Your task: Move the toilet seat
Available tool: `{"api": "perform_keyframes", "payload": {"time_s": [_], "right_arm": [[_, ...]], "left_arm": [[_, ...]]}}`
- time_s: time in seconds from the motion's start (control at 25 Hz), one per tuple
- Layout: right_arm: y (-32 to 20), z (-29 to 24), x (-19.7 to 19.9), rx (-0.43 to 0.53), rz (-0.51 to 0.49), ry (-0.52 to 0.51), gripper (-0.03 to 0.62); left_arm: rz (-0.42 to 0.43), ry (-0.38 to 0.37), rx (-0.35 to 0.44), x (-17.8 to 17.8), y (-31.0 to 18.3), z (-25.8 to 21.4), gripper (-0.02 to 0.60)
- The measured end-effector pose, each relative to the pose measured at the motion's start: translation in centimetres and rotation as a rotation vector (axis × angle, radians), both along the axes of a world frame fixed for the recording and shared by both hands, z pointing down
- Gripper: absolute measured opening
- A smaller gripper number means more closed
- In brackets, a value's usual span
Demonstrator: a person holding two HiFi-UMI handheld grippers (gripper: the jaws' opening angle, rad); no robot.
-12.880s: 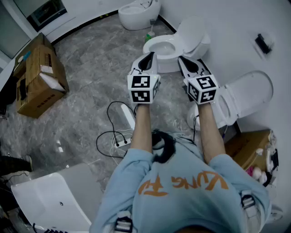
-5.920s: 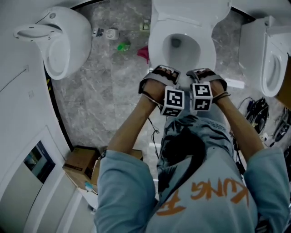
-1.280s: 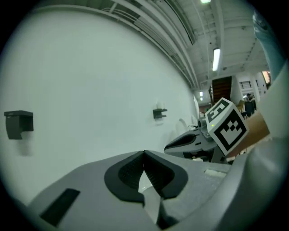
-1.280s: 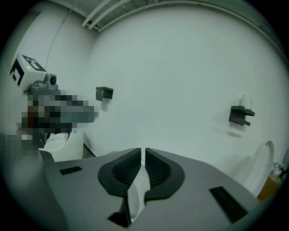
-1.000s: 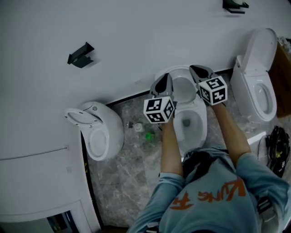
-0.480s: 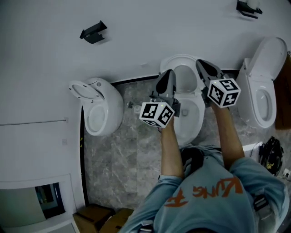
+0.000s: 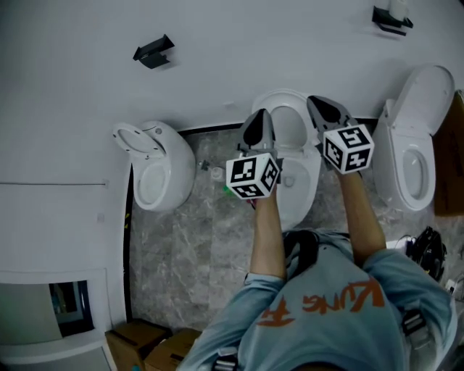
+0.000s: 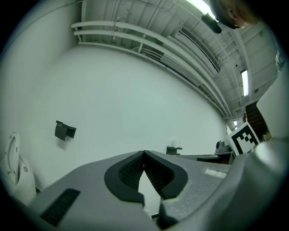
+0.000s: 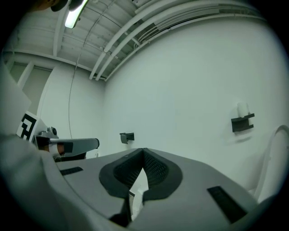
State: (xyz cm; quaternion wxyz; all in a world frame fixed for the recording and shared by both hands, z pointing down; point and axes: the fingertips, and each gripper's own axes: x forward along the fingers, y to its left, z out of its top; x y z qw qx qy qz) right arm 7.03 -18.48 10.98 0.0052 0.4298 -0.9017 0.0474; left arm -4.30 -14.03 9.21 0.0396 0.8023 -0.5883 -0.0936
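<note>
The white toilet (image 7: 299,190) stands against the wall, straight ahead of me. Its seat and lid (image 7: 288,122) are tipped up toward the wall. My left gripper (image 7: 262,114) is shut and hangs over the left edge of the raised seat. On the seat's right side, my right gripper (image 7: 312,101) is also shut. In the left gripper view the jaws (image 8: 143,154) meet with nothing between them, only white wall beyond. The right gripper view shows the same: shut, empty jaws (image 9: 143,150). Whether either gripper touches the seat I cannot tell.
A second white toilet (image 7: 154,181) sits to the left and a third (image 7: 415,148) to the right with its lid up. Black brackets (image 7: 153,52) (image 7: 390,19) hang on the wall. Cardboard boxes (image 7: 148,348) lie at the bottom left, cables (image 7: 428,250) at the right.
Both grippers have risen a little in front of the raised seat and remain shut. The head view has shifted, bringing the cardboard boxes into view at the bottom.
</note>
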Motion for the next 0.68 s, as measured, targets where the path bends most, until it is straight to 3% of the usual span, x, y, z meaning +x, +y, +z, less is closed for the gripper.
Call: {"api": "perform_keyframes", "payload": {"time_s": [0.08,0.36,0.68], "right_arm": [[0.3,-0.4,0.0,0.010,-0.013,0.010,-0.003],[0.9,-1.1,0.6,0.023,-0.038,0.015,-0.003],[2.3,-2.2,2.9,0.057,-0.053,0.006,-0.003]], "left_arm": [[-0.015,-0.004,-0.004,0.0,0.4,-0.3,0.002],[0.055,0.037,0.046,1.9,1.9,-1.9,0.002],[-0.046,-0.044,0.029,3.5,3.0,-1.5,0.002]]}}
